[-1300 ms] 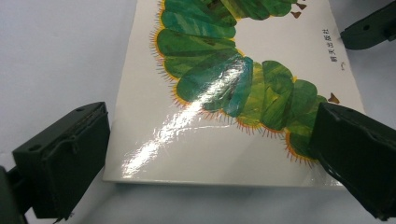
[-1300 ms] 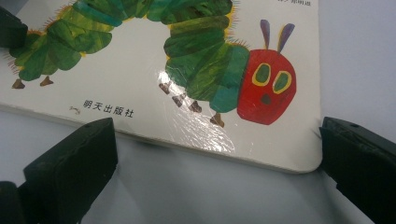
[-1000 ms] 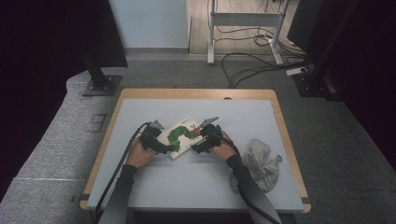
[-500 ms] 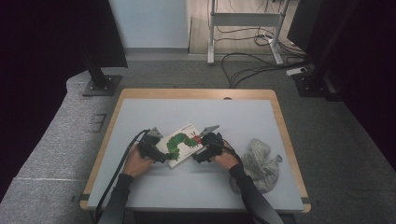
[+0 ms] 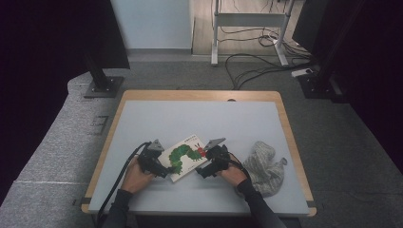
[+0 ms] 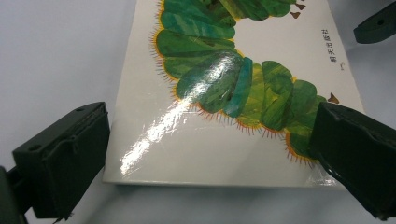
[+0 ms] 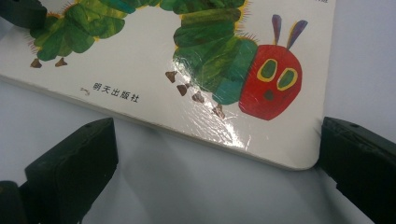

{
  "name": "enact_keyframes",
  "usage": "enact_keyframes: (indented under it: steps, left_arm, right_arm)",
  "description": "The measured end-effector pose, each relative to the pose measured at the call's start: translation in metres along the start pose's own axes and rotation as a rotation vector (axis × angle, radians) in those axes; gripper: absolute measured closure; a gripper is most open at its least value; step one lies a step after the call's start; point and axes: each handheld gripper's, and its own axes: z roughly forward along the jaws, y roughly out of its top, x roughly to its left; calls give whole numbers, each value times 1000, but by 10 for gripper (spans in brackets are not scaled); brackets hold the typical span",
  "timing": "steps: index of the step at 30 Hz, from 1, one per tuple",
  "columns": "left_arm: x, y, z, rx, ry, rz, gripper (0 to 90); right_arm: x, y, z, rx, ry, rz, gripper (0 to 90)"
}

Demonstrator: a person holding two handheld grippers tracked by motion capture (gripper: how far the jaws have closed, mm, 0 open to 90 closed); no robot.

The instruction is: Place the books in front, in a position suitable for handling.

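Note:
A white picture book (image 5: 186, 154) with a green caterpillar and a red head lies flat on the grey table. My left gripper (image 5: 164, 169) is at its left end and stands open. Its jaws straddle the book's short edge (image 6: 210, 179), and the right jaw overlaps the corner. My right gripper (image 5: 203, 169) is at the book's right end, also open. In the right gripper view the book's rounded corner (image 7: 299, 161) by the red head (image 7: 271, 81) lies just ahead of the jaws, close to the right one. Each gripper view shows the other gripper's jaw tip beyond the book.
A crumpled grey cloth (image 5: 264, 164) lies on the table right of my right hand. The table has a wooden rim (image 5: 199, 94). A monitor stand base (image 5: 102, 87) and cables (image 5: 252, 66) are on the floor behind the table.
Both hands and the book have shifted toward the table's front edge. The jaws of both grippers stay open at the book's two ends.

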Motion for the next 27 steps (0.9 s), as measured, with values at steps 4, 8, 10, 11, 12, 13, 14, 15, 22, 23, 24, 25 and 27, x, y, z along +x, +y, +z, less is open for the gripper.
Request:
enact_keyframes:
  steps: [4,8,10,11,12,13,14,15,22,23,24,25,27]
  left_arm:
    - [-9,-4,-2,4,-2,4,0]
    - [-16,-7,-4,-4,1,1,0]
    - [-18,-7,-7,-6,14,13,0]
    - [-18,-8,-10,-20,15,11,0]
    - [-18,-10,-14,-36,5,4,0]
    - [-19,-11,-18,-56,-20,-9,0]
    - [-19,-13,-23,-68,-27,-17,0]
    - [-20,-15,-27,-67,-14,-14,0]
    - [-28,-40,-29,-3,37,9,0]
    - [-28,-42,-27,2,37,12,0]
    - [-28,-45,-25,-2,31,9,0]
    - [-29,-46,-24,-6,23,14,0]
    - [-30,-47,-21,-19,14,25,0]
  right_arm:
    - [7,-5,-4,9,7,-3,0]
    - [13,-9,-8,10,2,-11,0]
    - [15,-10,-8,9,-8,-17,0]
    - [15,-11,-8,10,-12,-24,0]
    - [16,-11,-7,8,-14,-27,0]
    - [16,-11,-7,5,-15,-25,0]
    - [16,-12,-7,2,-13,-27,0]
    - [15,-12,-7,-3,-9,-24,0]
    - [15,-13,-8,-8,-8,-22,0]
    - [15,-13,-8,-10,-10,-20,0]
    - [16,-13,-8,-10,-12,-18,0]
    - [16,-13,-8,-9,-13,-20,0]
    - [16,-13,-8,-6,-11,-20,0]
